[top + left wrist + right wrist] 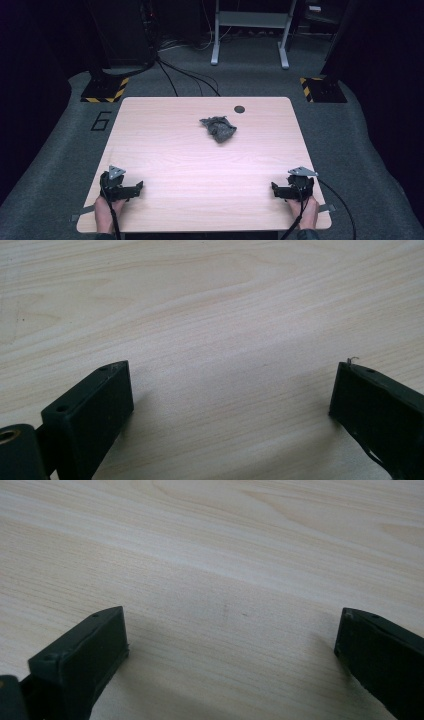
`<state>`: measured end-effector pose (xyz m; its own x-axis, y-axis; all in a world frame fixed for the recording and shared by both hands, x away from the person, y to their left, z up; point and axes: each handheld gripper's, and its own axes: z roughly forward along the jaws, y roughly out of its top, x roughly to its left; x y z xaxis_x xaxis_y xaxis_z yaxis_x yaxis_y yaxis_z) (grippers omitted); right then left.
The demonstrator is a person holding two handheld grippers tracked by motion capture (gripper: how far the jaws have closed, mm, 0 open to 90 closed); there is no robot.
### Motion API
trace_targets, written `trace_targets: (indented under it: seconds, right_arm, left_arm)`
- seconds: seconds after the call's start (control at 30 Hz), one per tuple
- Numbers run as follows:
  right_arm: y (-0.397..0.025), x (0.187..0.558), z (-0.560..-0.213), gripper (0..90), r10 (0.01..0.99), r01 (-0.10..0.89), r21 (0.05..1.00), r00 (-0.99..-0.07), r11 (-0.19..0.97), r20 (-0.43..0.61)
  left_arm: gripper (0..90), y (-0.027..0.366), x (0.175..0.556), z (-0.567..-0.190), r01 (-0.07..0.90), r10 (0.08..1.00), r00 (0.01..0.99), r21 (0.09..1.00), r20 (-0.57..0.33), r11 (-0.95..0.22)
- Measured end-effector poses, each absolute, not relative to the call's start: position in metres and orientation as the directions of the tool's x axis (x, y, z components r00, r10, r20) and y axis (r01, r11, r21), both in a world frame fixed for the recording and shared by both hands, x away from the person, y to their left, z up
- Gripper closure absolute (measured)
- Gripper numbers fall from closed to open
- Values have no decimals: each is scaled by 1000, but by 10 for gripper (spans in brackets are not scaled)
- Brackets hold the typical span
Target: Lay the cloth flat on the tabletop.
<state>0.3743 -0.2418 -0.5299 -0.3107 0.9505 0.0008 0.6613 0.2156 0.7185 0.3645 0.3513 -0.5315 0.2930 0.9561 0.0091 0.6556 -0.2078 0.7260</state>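
From the high view, a crumpled grey cloth (218, 128) lies on the counter (165, 145) near the far edge, a little right of centre, just beside a small dark round spot (239, 109). The left hand-held gripper (131, 189) rests at the near left corner, the right hand-held gripper (280, 190) at the near right corner, both well apart from the cloth. Each gripper view shows its jaws spread wide over bare wood grain.

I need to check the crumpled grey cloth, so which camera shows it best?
The high view: the crumpled grey cloth lies whole on the table. Both gripper views look at bare wood between open jaws.
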Motion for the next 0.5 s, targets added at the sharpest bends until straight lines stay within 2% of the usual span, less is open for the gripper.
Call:
trace_targets:
  seconds: [0.4, 0.5]
  right_arm:
    - [-237, 377, -526, 1, 951, 679, 703, -308, 211, 13]
    - [-229, 381, -516, 8, 944, 672, 708, -329, 219, 21]
  left_arm:
    - [39, 351, 364, -531, 661, 955, 297, 721, 3, -208]
    - [39, 351, 364, -532, 653, 957, 291, 730, 7, -204]
